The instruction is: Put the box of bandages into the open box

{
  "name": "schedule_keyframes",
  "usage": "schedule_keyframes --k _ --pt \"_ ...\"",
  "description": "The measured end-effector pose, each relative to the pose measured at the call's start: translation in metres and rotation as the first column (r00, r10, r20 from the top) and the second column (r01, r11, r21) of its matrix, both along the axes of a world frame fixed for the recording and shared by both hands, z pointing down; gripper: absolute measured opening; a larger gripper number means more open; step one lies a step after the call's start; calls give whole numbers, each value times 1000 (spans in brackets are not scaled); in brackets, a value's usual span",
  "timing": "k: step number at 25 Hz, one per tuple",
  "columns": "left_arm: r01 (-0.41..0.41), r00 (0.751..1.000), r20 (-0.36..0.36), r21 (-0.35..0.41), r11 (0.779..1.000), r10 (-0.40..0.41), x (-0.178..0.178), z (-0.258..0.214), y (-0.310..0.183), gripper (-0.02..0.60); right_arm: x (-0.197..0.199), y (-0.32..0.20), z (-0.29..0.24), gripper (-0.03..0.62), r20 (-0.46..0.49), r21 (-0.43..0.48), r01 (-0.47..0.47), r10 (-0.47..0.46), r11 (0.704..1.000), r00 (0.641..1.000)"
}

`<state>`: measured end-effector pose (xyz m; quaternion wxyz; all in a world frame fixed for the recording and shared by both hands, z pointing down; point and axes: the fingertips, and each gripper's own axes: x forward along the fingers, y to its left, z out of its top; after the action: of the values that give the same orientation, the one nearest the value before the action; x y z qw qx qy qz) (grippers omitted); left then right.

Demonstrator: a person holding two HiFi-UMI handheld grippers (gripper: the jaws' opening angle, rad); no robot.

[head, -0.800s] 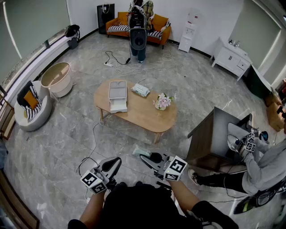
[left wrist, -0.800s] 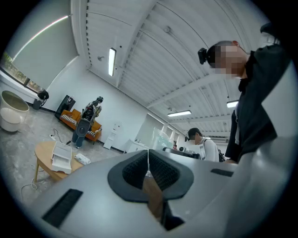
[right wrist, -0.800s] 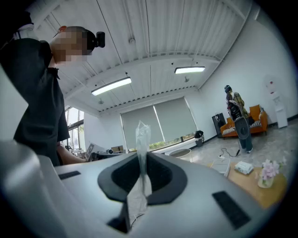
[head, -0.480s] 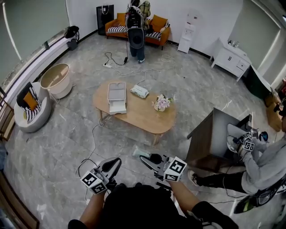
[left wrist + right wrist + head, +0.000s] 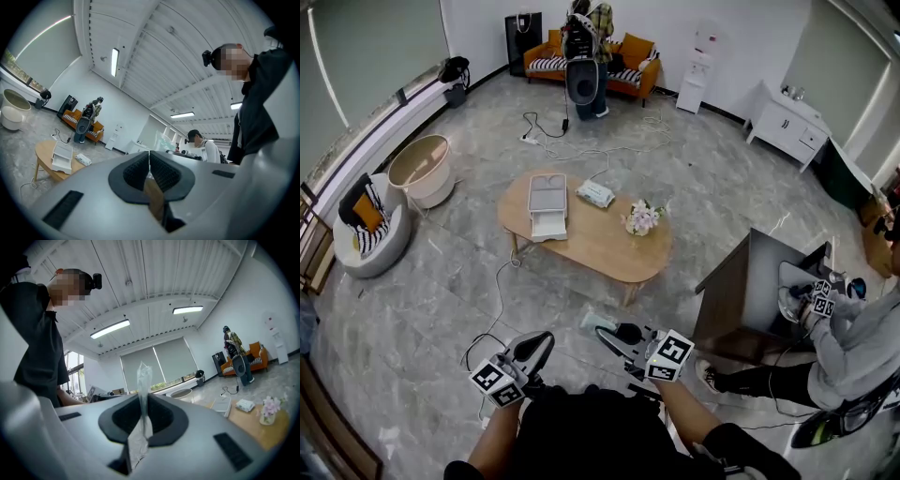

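**Pack gripped at the right, open box far ahead on the table**

Head view: the person stands well back from the low wooden table (image 5: 605, 251). The left gripper (image 5: 541, 341) and right gripper (image 5: 603, 330) are both held close to the body and point level toward the table. A pale bandage pack (image 5: 592, 320) shows at the tip of the right gripper, and I take it for the task's box of bandages. The open box (image 5: 547, 206) lies on the left part of the table, straight ahead and well apart from both grippers. Its long side runs roughly away from the person, with the lid folded back at the far end. A white packet (image 5: 595, 193) lies just beside it, and a bunch of flowers (image 5: 643, 215) stands further right. The right gripper carries the pack, so the coming move looks like a long forward carry, ending slightly to the left.

Left gripper view: the jaws are pressed together with nothing clearly gripped. A tan sliver shows low in the slit, and I cannot tell what it is. The table and open box (image 5: 61, 156) sit small at the far left.

Right gripper view: the jaws are clamped on a thin, crinkled clear edge of the pack (image 5: 142, 380), which stands upright between them. The rest of the pack is hidden, so its shape and print cannot be made out. The inside of the open box is too small to judge in any view.
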<state>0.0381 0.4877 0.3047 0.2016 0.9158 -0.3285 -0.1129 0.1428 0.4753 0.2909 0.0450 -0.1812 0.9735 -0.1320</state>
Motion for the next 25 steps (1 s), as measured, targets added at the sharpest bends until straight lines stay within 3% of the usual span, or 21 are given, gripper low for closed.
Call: schedule_keyframes --k 5,13,25 --pt "25 1000 -14 10 1000 -25 -7 -10 1 20 -2 3 3 37 2 -5 24 -24 1000 1000" --pt "60 998 15 -43 997 -59 -23 10 -4 20 -11 -10 12 37 16 -35 36 -36 999 999" --pt "14 999 -42 -31 999 -16 -16 16 -94 20 3 -87 22 37 -43 -60 -26 24 998 999"
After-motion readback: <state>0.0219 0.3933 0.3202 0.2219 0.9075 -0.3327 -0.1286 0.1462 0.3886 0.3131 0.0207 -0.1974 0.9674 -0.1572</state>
